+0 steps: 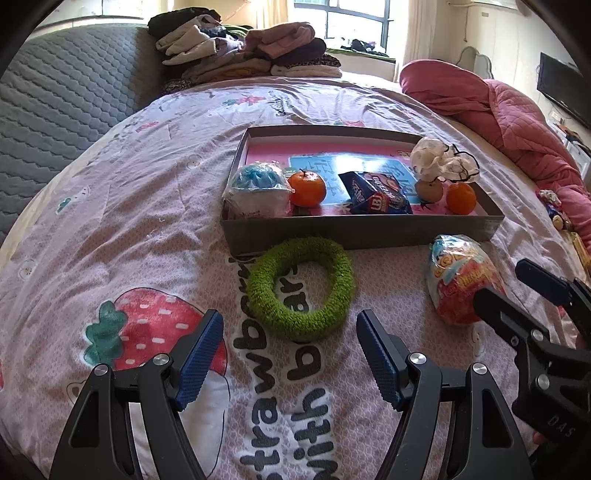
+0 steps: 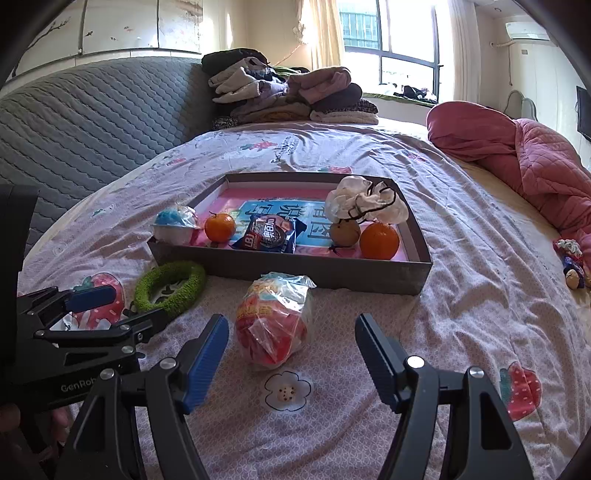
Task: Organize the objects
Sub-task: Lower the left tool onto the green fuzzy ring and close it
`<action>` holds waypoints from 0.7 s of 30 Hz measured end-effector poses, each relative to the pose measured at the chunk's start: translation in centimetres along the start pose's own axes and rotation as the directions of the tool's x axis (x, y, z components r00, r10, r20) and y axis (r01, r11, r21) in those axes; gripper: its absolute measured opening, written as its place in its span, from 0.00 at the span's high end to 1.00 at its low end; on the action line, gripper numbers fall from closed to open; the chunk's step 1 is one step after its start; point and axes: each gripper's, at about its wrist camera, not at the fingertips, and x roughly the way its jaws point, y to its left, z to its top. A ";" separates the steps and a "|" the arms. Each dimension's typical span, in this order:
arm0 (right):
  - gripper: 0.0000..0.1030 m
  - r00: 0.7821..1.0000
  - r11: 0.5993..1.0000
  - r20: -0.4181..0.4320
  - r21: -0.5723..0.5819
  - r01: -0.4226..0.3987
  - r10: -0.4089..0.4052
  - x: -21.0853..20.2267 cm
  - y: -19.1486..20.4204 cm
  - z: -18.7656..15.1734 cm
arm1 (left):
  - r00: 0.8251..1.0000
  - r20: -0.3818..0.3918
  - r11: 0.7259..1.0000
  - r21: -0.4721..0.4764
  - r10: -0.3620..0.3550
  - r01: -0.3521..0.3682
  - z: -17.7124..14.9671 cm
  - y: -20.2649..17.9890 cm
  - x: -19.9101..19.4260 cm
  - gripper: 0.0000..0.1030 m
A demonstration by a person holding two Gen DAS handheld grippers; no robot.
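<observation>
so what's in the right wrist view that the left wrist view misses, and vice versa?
Right wrist only: the air conditioner high on the wall, the white wall panels above the grey headboard, and a daisy print on the sheet between the right tool and the camera.

Left wrist only: the "strawberry with bear" lettering on the sheet, ahead of the open left tool.

Both: the tray with two oranges, the green ring and the red snack bag lying in front of it, the folded clothes, the pink quilt.

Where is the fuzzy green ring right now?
The fuzzy green ring lies on the bedspread just outside the box's near wall, ahead of the open left gripper.
</observation>
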 end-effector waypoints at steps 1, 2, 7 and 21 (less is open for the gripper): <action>0.32 1.000 1.000 -0.003 -0.002 0.000 0.000 0.1 0.0 0.0 | 1.000 -0.001 1.000 -0.001 0.000 0.000 0.1 0.0 0.1 0.26; 0.32 1.000 1.000 -0.005 -0.004 0.000 0.000 0.2 0.1 0.0 | 1.000 -0.002 1.000 -0.004 0.000 0.000 0.1 0.1 0.3 0.26; 0.32 1.000 1.000 -0.013 -0.004 0.002 -0.002 0.8 0.1 0.0 | 1.000 -0.004 1.000 -0.014 -0.003 0.003 0.6 0.3 1.0 0.26; 0.32 0.999 1.000 -0.038 0.003 -0.007 0.007 2.3 0.1 0.2 | 0.999 -0.013 0.999 -0.021 -0.034 0.033 1.5 0.4 2.8 0.26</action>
